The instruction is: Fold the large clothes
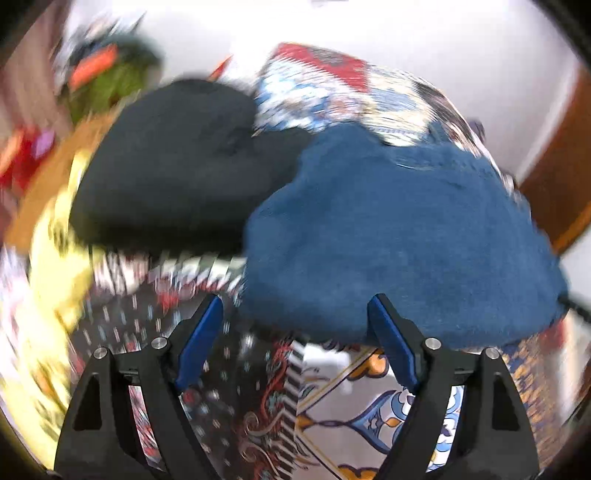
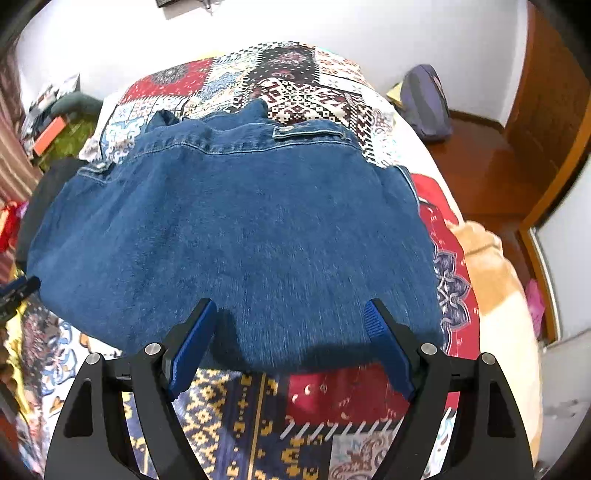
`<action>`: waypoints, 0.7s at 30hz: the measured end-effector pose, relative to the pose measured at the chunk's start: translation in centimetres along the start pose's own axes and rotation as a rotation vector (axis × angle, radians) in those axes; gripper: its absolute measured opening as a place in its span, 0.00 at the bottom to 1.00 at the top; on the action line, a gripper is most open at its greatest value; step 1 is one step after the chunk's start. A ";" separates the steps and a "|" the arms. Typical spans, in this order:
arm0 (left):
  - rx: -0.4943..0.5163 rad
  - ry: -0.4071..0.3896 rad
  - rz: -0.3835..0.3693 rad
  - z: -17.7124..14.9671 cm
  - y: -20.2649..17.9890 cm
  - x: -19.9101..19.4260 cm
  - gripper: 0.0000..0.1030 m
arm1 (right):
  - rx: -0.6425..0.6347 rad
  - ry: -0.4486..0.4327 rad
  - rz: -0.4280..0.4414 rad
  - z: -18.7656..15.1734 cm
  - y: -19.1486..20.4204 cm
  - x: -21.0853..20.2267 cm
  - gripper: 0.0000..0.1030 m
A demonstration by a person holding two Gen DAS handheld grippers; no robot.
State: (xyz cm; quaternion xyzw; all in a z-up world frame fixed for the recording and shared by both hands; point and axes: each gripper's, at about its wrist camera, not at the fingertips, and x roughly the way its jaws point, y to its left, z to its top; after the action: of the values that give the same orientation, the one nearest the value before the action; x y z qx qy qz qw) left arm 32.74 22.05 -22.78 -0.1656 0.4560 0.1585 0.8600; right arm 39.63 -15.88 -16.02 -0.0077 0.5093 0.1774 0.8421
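Two pairs of tongs hang released above the bed, each with its blue-padded fingers spread wide and nothing between them. With the denim jacket [image 2: 229, 236] as the landmark: it lies spread flat on the patchwork bedspread [image 2: 295, 92], its buttoned tab [image 2: 308, 132] at the far edge. The right tongs [image 2: 291, 345] sit over the jacket's near hem, fingertips [image 2: 373, 321] above the denim; whether they touch it I cannot tell. The left tongs [image 1: 295, 339], seen through a motion-blurred view, are at the near left corner of the jacket [image 1: 399, 236]. Left of the jacket, overlapped by its edge, lies a black garment [image 1: 173, 162]. Right of the jacket a cream blanket [image 2: 495, 280] covers the bed's side. Beyond the jacket's far right corner a purple-grey bag [image 2: 426, 107] rests on the wooden floor [image 2: 491, 173] against the white wall [image 2: 369, 22].
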 end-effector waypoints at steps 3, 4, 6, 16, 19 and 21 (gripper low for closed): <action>-0.209 0.076 -0.147 -0.7 3.1 1.2 0.79 | 0.030 0.006 0.015 0.0 -0.3 -0.1 0.77; -0.238 0.104 -0.190 -0.8 3.5 1.6 0.79 | 0.038 0.007 0.021 0.0 -0.4 -0.1 0.77; -0.298 0.144 -0.291 -0.9 4.0 2.6 0.78 | 0.055 0.011 0.036 -0.2 -0.5 0.0 0.77; -0.462 0.207 -0.556 1.1 3.2 6.6 0.72 | 0.037 0.012 0.031 -0.1 0.2 0.4 0.77; -0.487 0.189 -0.509 2.2 2.5 7.3 0.66 | 0.054 0.004 0.036 -0.2 0.0 0.5 0.77; -0.466 0.172 -0.456 2.9 1.2 7.4 0.62 | 0.055 -0.006 0.025 -0.3 0.0 0.6 0.77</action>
State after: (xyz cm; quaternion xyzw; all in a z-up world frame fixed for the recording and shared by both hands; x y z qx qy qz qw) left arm 38.37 25.25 -27.62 -0.4681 0.4295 0.0474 0.7709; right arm 39.62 -15.74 -16.65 0.0225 0.5113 0.1740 0.8413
